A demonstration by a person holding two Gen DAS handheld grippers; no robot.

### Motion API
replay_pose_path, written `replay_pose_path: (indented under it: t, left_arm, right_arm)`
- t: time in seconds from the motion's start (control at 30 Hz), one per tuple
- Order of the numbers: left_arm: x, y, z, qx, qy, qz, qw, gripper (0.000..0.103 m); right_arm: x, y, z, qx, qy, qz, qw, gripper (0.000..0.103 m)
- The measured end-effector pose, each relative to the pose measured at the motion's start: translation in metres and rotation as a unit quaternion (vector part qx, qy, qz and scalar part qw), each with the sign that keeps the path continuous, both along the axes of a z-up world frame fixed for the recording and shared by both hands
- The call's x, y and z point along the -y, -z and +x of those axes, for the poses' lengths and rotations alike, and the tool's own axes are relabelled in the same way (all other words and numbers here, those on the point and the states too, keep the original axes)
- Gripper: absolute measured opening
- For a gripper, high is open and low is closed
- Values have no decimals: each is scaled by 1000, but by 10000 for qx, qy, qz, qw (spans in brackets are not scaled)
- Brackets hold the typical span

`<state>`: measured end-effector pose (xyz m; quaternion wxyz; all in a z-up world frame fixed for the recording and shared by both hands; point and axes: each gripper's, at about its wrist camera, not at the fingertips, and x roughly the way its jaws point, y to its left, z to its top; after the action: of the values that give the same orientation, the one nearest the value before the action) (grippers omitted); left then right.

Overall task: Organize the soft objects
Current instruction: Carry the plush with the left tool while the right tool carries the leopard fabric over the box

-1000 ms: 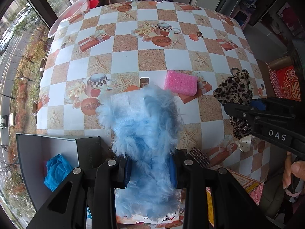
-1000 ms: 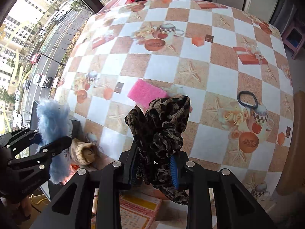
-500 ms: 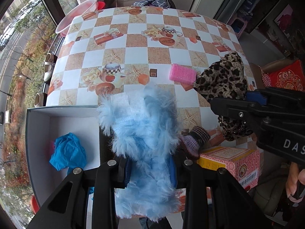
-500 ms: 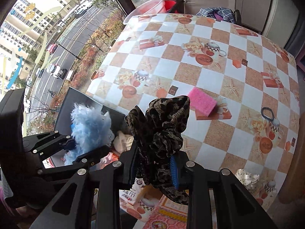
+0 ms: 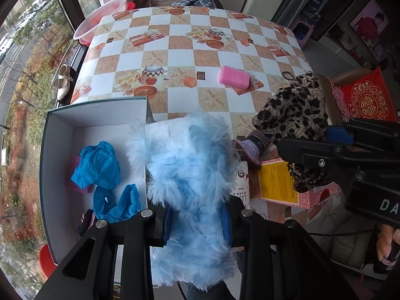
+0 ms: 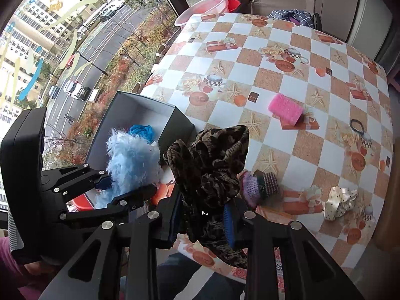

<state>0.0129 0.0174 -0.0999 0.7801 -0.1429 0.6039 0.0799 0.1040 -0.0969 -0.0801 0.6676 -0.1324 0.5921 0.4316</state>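
Left gripper (image 5: 197, 225) clamped on a fluffy pale-blue furry cloth piece (image 5: 190, 175); the fur bulges out above and below the pads. It hangs over the right wall of the open grey box with white lining (image 5: 62, 125), which sits off the table's near-left corner, by the window.

Right gripper (image 6: 203, 217) clamped on a leopard-print fabric scrunchie (image 6: 210, 165), held above the near edge of the checkered oilcloth table (image 6: 275, 80), just right of the box.

Already in the box: crumpled bright-blue plastic gloves (image 5: 100, 165) on the floor, something pink partly under them.

Left on the table: pink rectangular sponge (image 5: 233, 76) toward the middle; small knitted purple-and-dark sock piece (image 6: 257, 182) at the near edge; cream polka-dot ribbon bow (image 6: 340, 202) near the near-right corner; thin black hair tie (image 6: 357, 126) toward the right edge.

Step in hand, as I read it: drop both soft items into the box.

To do it well:
- Carry the blue fur fully past the box wall before letting go; its long pile could catch on the rim and drape over it.
- Bring the scrunchie in after, or beside, so the two grippers don't knock; they are close together.
- Release low over the lining, clear of the gloves where possible.
- Open wide; fur may cling to the pads.
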Motion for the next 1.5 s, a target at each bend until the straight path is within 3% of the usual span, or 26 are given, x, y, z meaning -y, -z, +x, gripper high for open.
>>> replay_pose_path:
  t: [0.27, 0.5, 0.87, 1.23, 1.5]
  left_arm:
    - [-1, 6, -39, -72, 99, -78, 9999, 35]
    - [-19, 10, -68, -75, -121, -146, 9998, 35]
    - [-67, 6, -107, 118, -825, -98, 9965, 35]
    - [-112, 16, -137, -20, -1483, -97, 9889, 34]
    - [-121, 19, -138, 1, -1599, -171, 9870, 34]
  right_arm:
    - [9, 11, -36, -185, 89, -154, 9997, 30]
    - [0, 19, -66, -348, 14, -226, 9991, 30]
    - [-58, 12, -98, -243, -605, -233, 9976, 30]
    - [-121, -1, -117, -13, -1159, -117, 9932, 30]
    - [-142, -1, -118, -8, -1284, -148, 9916, 30]
